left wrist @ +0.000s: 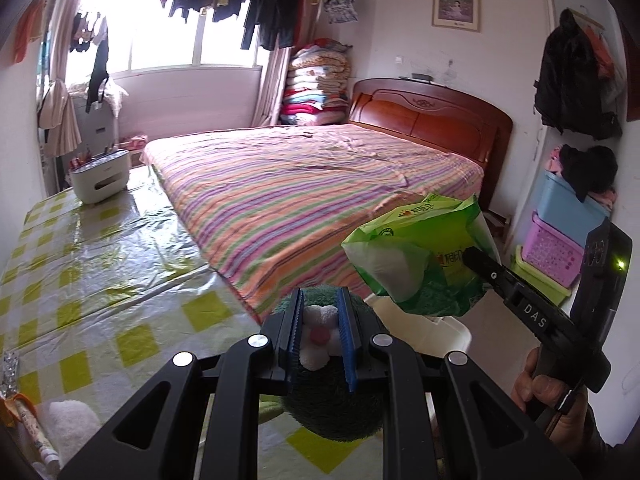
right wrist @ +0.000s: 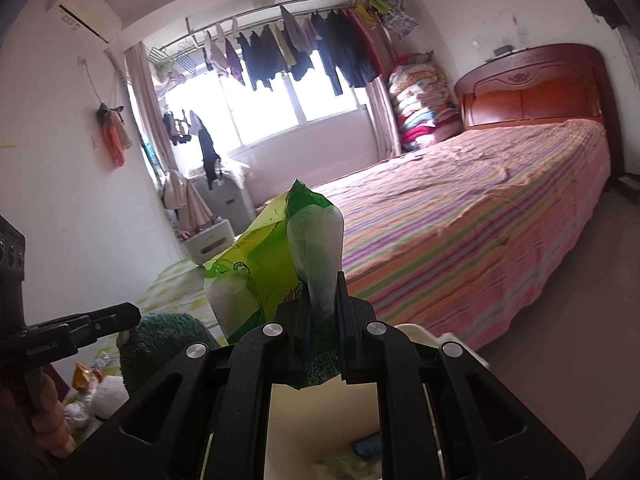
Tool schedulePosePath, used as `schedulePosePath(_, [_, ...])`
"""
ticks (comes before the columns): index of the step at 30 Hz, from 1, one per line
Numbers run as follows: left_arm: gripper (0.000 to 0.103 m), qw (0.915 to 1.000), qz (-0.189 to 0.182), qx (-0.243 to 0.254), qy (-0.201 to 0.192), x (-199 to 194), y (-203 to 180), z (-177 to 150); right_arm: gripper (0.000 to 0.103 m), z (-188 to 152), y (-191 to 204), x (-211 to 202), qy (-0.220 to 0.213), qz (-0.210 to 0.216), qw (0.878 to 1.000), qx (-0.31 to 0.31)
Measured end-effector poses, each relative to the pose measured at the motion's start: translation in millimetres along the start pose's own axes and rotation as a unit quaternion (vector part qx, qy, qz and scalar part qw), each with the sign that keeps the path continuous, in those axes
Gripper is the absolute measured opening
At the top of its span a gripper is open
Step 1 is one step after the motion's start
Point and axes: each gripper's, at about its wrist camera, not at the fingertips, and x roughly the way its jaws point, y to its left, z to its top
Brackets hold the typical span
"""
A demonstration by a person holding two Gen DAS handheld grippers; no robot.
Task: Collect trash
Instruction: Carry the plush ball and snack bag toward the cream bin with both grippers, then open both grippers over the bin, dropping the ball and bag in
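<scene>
two pairs of tongs are loaded. we judge the step is dropping the green wrapper (right wrist: 276, 276) into the white bin (right wrist: 320, 420) just below it; we should centre it over the opening before letting go, so it does not catch the rim. the right tongs (right wrist: 322, 312) are clenched on the wrapper's edge. the left tongs (left wrist: 318, 320) are clamped on a green plush toy (left wrist: 332, 412) above the table (left wrist: 100, 280).
</scene>
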Motion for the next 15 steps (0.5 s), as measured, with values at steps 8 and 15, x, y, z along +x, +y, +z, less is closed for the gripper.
schedulePosePath(8, [0.017,0.9997,-0.02,0.011,0.008,15.2,-20.6,2.5,0.01,-4.2,-9.9,-5.3,0.0,-0.037,0.999,-0.01])
schedulePosePath(15, [0.017,0.9994,-0.028,0.014,0.016,25.5,-28.3,0.6,0.032,-6.4,-22.7,-2.0,0.009,-0.061,0.998,0.0])
